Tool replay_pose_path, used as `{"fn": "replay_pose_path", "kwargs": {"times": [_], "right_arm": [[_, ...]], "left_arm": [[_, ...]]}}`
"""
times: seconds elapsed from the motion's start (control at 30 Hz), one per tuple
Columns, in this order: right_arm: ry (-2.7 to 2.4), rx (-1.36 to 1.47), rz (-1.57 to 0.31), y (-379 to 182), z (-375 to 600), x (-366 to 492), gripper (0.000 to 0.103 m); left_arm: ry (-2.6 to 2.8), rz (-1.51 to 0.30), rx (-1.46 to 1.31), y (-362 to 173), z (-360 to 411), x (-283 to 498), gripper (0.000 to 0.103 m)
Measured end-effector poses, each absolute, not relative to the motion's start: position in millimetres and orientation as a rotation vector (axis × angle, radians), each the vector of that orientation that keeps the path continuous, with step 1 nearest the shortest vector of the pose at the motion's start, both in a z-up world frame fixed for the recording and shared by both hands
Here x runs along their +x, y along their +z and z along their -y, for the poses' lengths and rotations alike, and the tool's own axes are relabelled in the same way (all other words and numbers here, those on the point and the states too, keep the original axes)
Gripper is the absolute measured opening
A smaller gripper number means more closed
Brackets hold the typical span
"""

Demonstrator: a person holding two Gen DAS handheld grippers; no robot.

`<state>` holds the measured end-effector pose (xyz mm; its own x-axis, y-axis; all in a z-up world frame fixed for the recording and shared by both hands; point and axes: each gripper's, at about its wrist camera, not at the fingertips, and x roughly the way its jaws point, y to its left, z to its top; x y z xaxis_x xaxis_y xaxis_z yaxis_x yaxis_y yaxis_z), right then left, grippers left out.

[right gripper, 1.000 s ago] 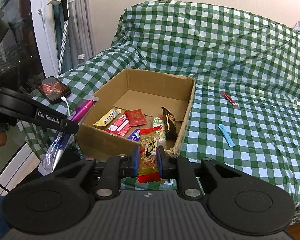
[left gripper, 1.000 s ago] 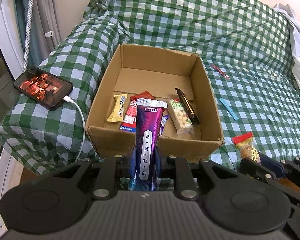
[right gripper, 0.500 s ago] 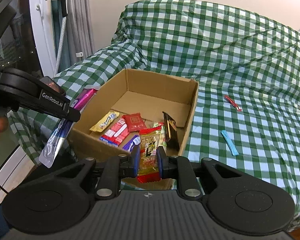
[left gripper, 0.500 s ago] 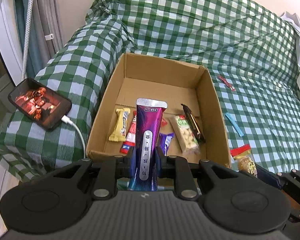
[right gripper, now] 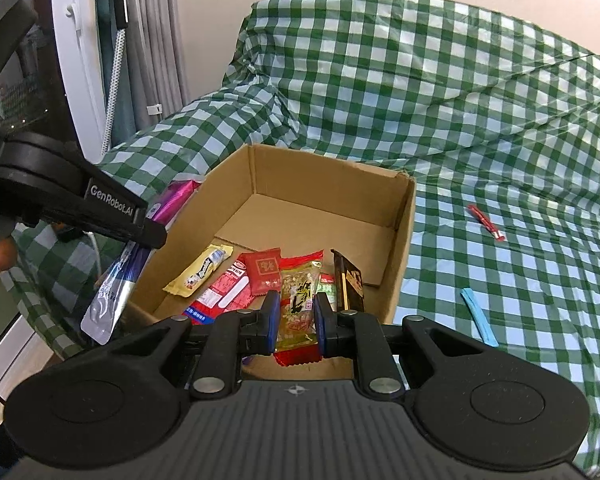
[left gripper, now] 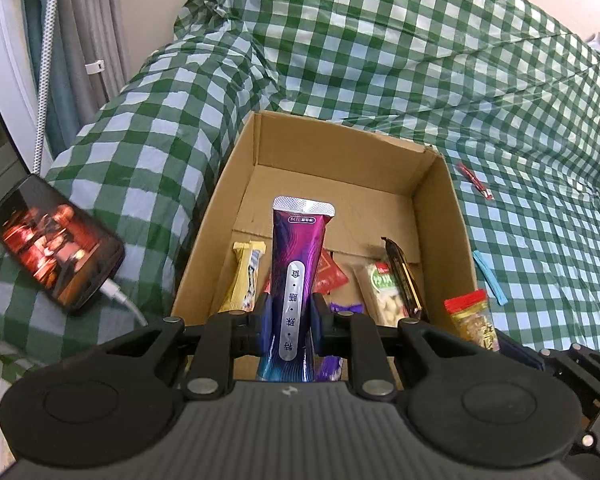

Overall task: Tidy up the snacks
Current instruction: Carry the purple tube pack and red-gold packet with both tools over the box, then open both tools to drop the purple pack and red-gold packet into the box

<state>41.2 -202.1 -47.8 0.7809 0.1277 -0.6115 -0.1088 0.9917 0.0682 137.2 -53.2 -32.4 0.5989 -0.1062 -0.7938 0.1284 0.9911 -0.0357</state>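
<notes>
1. Left wrist view: A green and white checked cloth [left gripper: 380,60] covered a bed, and an open cardboard box [left gripper: 456,216] sat on it.
2. The left gripper [left gripper: 288,320] had its fingers [left gripper: 263,318] closed tight on a tall purple pouch [left gripper: 296,264] that stood upright over the near edge of the box.
3. Inside the box lay a yellow bar [left gripper: 246,276], a red packet [left gripper: 332,278], a bag of nuts [left gripper: 384,292] and a dark bar [left gripper: 402,276] leaning on the right wall.
4. A phone [left gripper: 54,244] with a lit screen lay on the cloth to the left of the box. A red stick [left gripper: 476,180] and a blue stick [left gripper: 490,276] lay on the cloth to the right.
5. Right wrist view: The same checked cloth [right gripper: 420,80] and box [right gripper: 404,248] showed here.
6. The right gripper [right gripper: 296,318] had its fingers [right gripper: 271,316] closed on a peanut bag [right gripper: 300,300] with red ends, held above the near part of the box.
7. The purple pouch [right gripper: 140,248] hung just outside the left wall of the box.
</notes>
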Motion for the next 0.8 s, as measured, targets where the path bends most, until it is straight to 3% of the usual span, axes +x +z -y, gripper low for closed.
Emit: {"fn": "replay_pose_path", "kwargs": {"times": [0.8], "right_arm": [[0.131,0.066,-0.753,-103.9,210.6,148.2,0.019]], "left_arm": [[-0.095,-1.035,0.080,-96.0,73.4,239.7,0.022]]}}
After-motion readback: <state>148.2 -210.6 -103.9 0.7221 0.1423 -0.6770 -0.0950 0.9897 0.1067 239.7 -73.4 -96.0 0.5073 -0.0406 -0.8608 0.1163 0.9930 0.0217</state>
